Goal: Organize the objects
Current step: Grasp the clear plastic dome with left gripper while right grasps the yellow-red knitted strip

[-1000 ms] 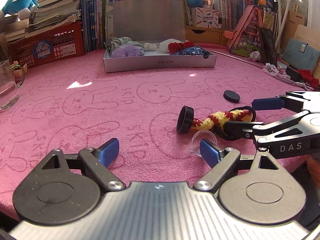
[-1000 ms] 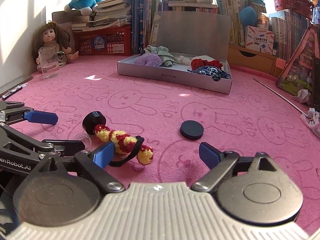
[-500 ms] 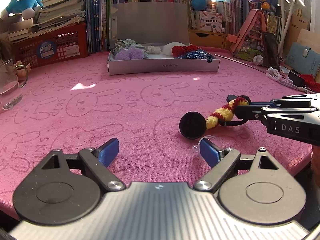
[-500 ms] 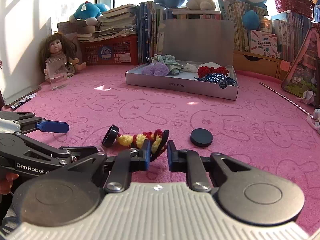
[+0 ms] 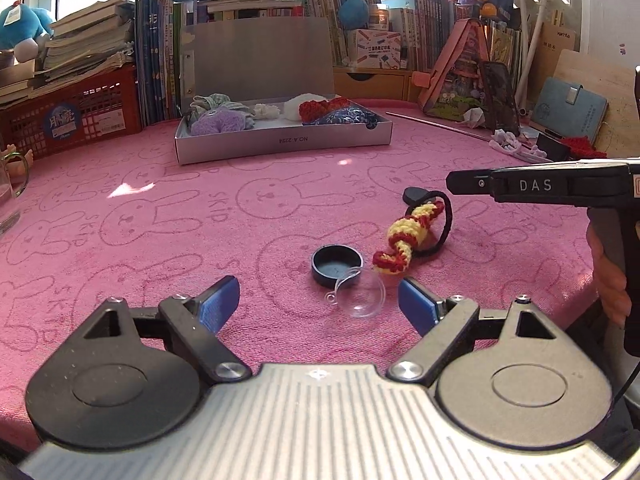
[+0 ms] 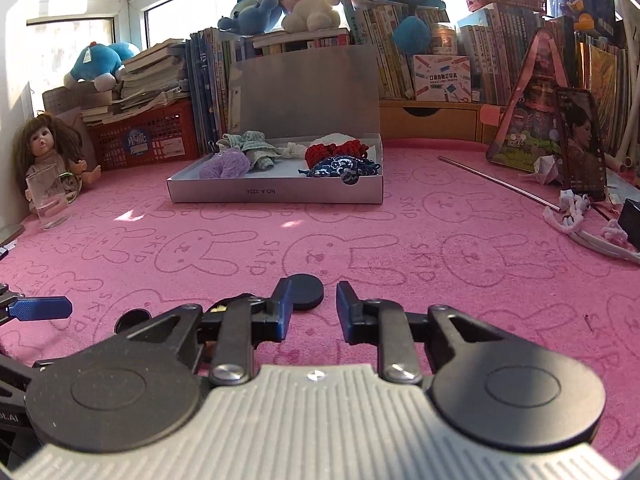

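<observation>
The right gripper [image 6: 310, 306] has just been opening a little and holds nothing, jaws narrowly parted above the desk's [image 5: 160, 216] near edge; the left gripper [image 5: 318, 300] stands wide and empty. The crocheted hair tie [image 5: 408, 236] lies loose near that edge beside the black cap [image 5: 337, 266] and clear dome [image 5: 362, 294]. Probably best to open wider, straddle the yarn body, not the thin loop, and close firmly before carrying it to the grey box [image 6: 280, 194] at the far edge.

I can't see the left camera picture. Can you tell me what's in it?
The left gripper hangs open over a pink bunny cloth; between its jaws lie a clear dome and a black cap, with a yellow-and-red crochet piece beside them. The right gripper reaches in from the right, and an open grey box sits behind.
</observation>
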`<state>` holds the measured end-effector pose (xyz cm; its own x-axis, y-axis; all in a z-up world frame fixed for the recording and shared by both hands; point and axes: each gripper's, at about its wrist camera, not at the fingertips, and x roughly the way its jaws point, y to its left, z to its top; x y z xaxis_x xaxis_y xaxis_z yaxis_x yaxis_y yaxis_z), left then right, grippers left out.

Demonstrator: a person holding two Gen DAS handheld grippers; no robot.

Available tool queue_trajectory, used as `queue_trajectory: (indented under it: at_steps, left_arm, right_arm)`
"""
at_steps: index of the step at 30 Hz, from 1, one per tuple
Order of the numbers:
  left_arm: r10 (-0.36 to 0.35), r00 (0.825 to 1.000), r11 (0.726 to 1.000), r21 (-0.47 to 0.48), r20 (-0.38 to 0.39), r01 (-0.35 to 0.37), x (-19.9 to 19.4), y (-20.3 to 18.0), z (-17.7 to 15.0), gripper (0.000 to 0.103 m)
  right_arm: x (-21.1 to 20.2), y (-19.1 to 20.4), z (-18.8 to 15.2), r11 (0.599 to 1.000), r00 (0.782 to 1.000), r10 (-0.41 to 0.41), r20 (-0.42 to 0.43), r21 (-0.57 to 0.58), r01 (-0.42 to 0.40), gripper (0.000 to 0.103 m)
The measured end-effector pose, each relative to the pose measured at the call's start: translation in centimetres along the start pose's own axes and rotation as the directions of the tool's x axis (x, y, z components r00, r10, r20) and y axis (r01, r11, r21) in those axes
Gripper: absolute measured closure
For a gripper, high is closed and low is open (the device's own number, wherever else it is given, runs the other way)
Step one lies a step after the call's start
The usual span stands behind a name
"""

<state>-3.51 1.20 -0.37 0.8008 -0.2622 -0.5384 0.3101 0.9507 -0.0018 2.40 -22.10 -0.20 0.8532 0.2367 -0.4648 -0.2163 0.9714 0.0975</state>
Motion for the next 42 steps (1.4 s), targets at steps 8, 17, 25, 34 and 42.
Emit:
queue_trajectory:
  at_steps: [8, 17, 25, 34, 42]
  left_arm:
    - [-0.001, 1.000, 1.000, 0.020, -0.013, 0.001, 0.3, -0.9, -0.3, 0.049]
    - [-0.012, 1.000, 0.999, 0.037, -0.009, 0.012, -0.1, -1.4, -0.5, 0.065]
    - [0.042, 0.999, 0.999, 0.022, 0.023, -0.043, -0.5, 0.2, 0.4, 0.069]
    - [0.072, 0.997, 0.997, -0.006, 0.023, -0.072, -0.4, 1.4, 0.6, 0.069]
    - [0.084, 0.996, 0.996, -0.035, 0.009, -0.084, 0.2, 1.9, 0.6, 0.069]
  right_arm:
    - [-0.3, 1.2, -0.2, 0.998, 0.998, 0.059, 0.007, -0.039, -0.059, 0.043]
    - [-0.6, 2.7, -0.9, 0.985, 0.991, 0.129, -0.024, -0.115, -0.131, 0.037]
    - [-0.3, 4.8, -1.4, 0.957, 0.987, 0.154, -0.047, -0.243, -0.161, 0.022]
    - [1.2, 5.9, -1.7, 0.943, 0.989, 0.131, -0.071, -0.300, -0.146, 0.014]
    - [1.8, 6.1, -1.5, 0.943, 0.988, 0.131, -0.085, -0.298, -0.151, 0.013]
